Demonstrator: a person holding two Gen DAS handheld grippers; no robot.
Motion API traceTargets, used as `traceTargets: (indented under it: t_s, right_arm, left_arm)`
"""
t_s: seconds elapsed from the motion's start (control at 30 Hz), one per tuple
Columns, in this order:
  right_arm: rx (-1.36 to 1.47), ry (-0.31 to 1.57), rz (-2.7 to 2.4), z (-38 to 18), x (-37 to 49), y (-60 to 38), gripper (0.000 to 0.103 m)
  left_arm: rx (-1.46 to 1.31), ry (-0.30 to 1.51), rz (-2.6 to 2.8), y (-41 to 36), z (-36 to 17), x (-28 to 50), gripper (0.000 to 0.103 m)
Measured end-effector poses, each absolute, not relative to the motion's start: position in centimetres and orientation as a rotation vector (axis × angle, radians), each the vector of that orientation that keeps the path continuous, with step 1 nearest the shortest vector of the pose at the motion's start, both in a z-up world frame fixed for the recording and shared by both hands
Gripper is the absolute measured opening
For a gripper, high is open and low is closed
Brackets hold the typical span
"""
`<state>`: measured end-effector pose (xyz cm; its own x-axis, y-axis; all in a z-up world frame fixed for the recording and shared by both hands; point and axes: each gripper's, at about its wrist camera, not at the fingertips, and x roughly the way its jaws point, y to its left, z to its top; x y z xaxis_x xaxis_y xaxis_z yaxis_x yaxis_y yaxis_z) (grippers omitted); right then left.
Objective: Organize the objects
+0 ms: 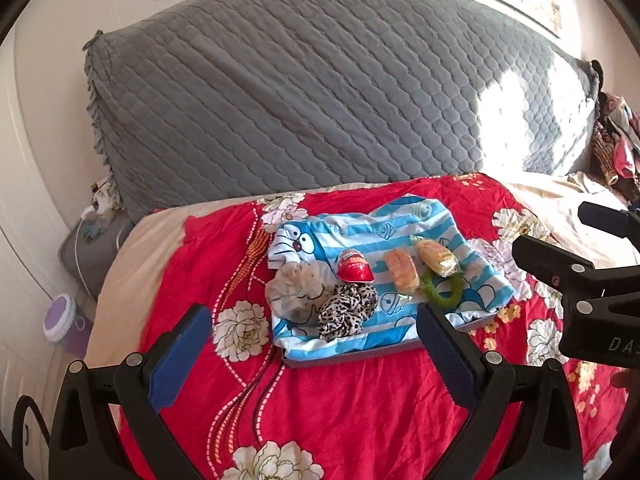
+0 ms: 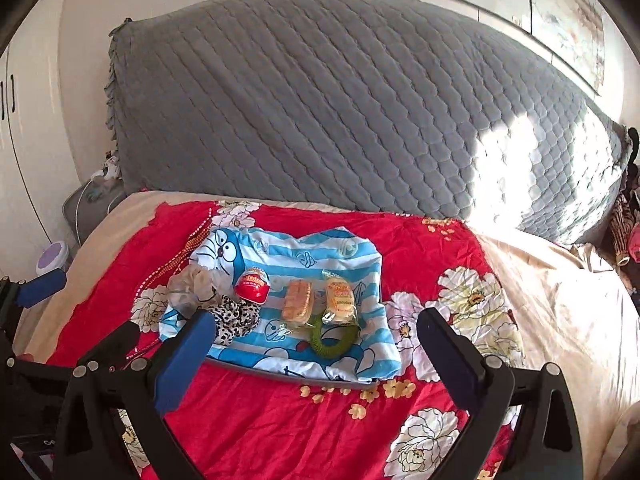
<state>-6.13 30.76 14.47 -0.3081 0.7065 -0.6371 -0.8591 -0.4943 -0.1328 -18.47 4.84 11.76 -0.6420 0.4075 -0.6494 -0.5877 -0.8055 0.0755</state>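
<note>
On the black body of the right tool [image 1: 600,280] you can read the pale letters "DA", cut by the frame edge. The print on the red dome-shaped capsule [image 2: 253,283] and the clear-wrapped yellow snack [image 2: 339,298] is too blurred for you to read.

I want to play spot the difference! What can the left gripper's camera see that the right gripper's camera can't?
Only the left wrist view shows the left gripper head-on, fingers spread wide, with the right gripper's black body at its right edge.

Only the right wrist view shows the right gripper head-on, also open, plus white wardrobe doors with dark handles on the far left.

Both show the striped cartoon cloth, red egg-shaped toy, leopard scrunchie, two wrapped snack cakes, green ring, red floral blanket and grey quilted headboard.
</note>
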Motion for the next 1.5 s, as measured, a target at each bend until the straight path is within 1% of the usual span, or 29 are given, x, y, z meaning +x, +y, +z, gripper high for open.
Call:
traceTargets:
  t_s: [0.2, 0.4, 0.5, 0.63, 0.87, 1.13, 1.5]
  right_arm:
    - [-0.794, 0.24, 1.958, 14.9, -5.9, 29.3, 0.102]
    - [-0.768, 0.247, 1.97, 15.3, -5.1, 28.0, 0.102]
    - [-0.756, 0.259, 1.975, 15.1, -4.6, 27.5, 0.102]
    - [-0.761, 0.27, 1.969, 14.6, -4.0, 27.2, 0.102]
    - [-0.753, 0.315, 1.96, 13.5, -2.4, 26.9, 0.102]
    - [-0.749, 0.32, 1.956, 12.2, -1.2, 26.1, 0.102]
    - [-0.769, 0.312, 1.947, 8.9, 0.1, 24.2, 0.102]
  left_arm:
    - [-0.851, 0.337, 2.391, 3.8, 12.1, -18.0, 0.102]
    - [-0.716, 0.399, 2.412, 3.4, 12.0, -16.2, 0.102]
    - [-0.706, 0.418, 2.415, 3.3, 11.6, -15.5, 0.102]
    - [-0.733, 0.378, 2.412, 2.9, 11.0, -15.0, 0.102]
    - [-0.795, 0.258, 2.424, 1.7, 9.6, -14.8, 0.102]
    - [-0.785, 0.29, 2.403, 1.9, 7.7, -13.5, 0.102]
    - [-0.865, 0.263, 2.432, 0.9, 4.0, -13.6, 0.102]
